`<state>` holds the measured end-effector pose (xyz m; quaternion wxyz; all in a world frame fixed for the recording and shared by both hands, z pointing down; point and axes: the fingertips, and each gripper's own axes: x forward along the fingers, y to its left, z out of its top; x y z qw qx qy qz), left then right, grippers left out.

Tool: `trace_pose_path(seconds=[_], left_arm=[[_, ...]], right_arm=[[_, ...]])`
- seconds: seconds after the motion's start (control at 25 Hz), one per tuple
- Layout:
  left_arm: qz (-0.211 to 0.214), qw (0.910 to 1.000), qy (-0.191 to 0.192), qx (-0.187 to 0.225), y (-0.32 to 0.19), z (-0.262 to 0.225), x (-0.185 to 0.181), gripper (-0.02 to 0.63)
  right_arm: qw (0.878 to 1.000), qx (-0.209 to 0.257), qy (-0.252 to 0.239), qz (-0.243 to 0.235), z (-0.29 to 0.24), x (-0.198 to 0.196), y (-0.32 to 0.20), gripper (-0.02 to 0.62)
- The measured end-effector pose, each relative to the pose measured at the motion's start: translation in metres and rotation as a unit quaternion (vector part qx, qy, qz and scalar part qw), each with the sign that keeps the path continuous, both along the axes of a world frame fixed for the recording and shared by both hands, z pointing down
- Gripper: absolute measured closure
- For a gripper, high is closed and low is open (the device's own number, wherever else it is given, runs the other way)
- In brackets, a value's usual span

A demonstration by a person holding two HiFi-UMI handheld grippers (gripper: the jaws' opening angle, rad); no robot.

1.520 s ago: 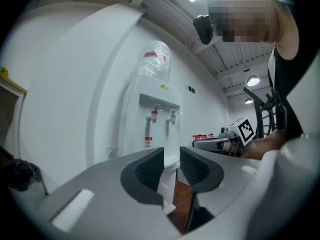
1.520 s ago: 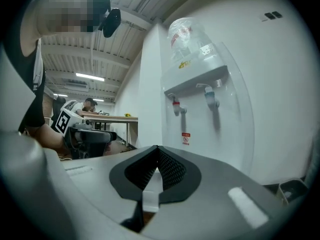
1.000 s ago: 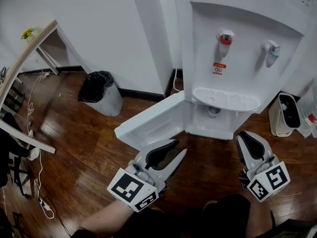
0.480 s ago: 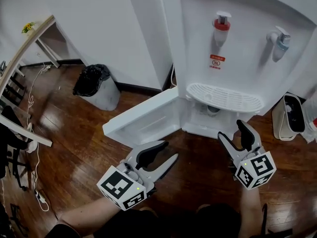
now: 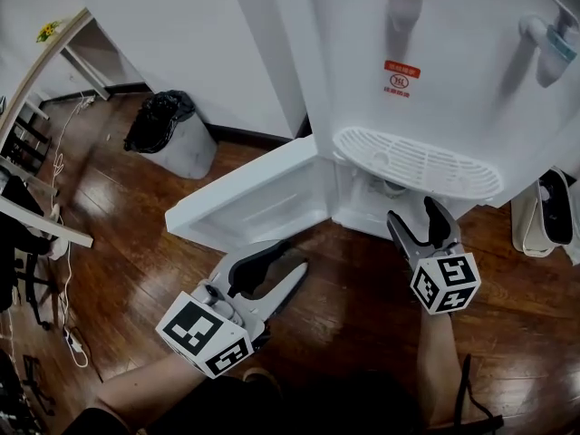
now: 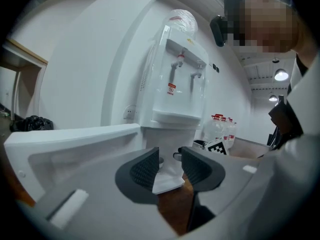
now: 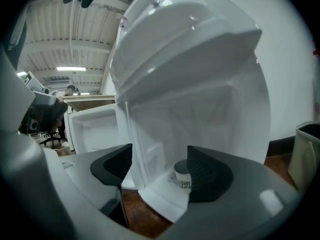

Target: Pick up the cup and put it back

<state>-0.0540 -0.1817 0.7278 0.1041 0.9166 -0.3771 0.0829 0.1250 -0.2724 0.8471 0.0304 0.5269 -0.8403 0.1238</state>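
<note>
**Cup in the dispenser's lower compartment, both tongs empty**

The cup (image 7: 182, 176) stands upright inside the open lower compartment (image 5: 367, 208) of the white water dispenser (image 5: 426, 80), beneath the drip tray (image 5: 417, 163). The compartment's door (image 5: 245, 202) is swung wide open to the left, over the wooden floor (image 5: 362, 306).

The right tongs (image 5: 412, 214) are held at the mouth of the compartment with the jaws spread wide and nothing between them. In the right gripper view the cup shows just inside the right-hand jaw, apart from it.

The left tongs (image 5: 292, 256) hang above the floor in front of the door's lower edge, jaws parted more narrowly, gripping nothing. A bin (image 5: 168, 134) with a black liner stands by the wall, well to the left.
</note>
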Motion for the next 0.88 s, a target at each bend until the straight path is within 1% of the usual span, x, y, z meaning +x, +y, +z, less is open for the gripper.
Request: trace_pose_path(seconds=[0.12,0.28,0.44,0.56,0.72,0.76,0.88], left_arm=[[0.006,0.9999,-0.009,-0.012,0.010,0.011,0.003,0.583],[0.003,0.9995,-0.007,-0.031,0.012,0.020,0.005,0.584],[-0.027,0.9989,-0.002,-0.038,0.010,0.021,-0.006,0.584],[-0.047,0.9978,0.000,-0.046,0.010,0.029,-0.011,0.584],[-0.101,0.9940,0.006,-0.042,0.008,0.037,-0.026,0.584],[-0.103,0.9936,0.003,-0.046,0.010,0.041,-0.027,0.584],[-0.082,0.9952,-0.009,-0.052,0.014,0.051,-0.020,0.584]], right_arm=[[1.000,-0.016,0.011,0.006,0.032,0.002,-0.014,0.264],[0.999,-0.038,0.015,0.013,0.073,0.003,-0.035,0.264],[0.998,-0.061,0.012,0.016,0.109,0.007,-0.053,0.258],[0.998,-0.063,0.025,0.016,0.126,0.006,-0.067,0.245],[0.997,-0.067,0.029,0.020,0.142,0.004,-0.087,0.233],[0.997,-0.070,0.030,0.021,0.147,0.004,-0.090,0.229],[0.996,-0.077,0.034,0.020,0.157,0.000,-0.102,0.210]])
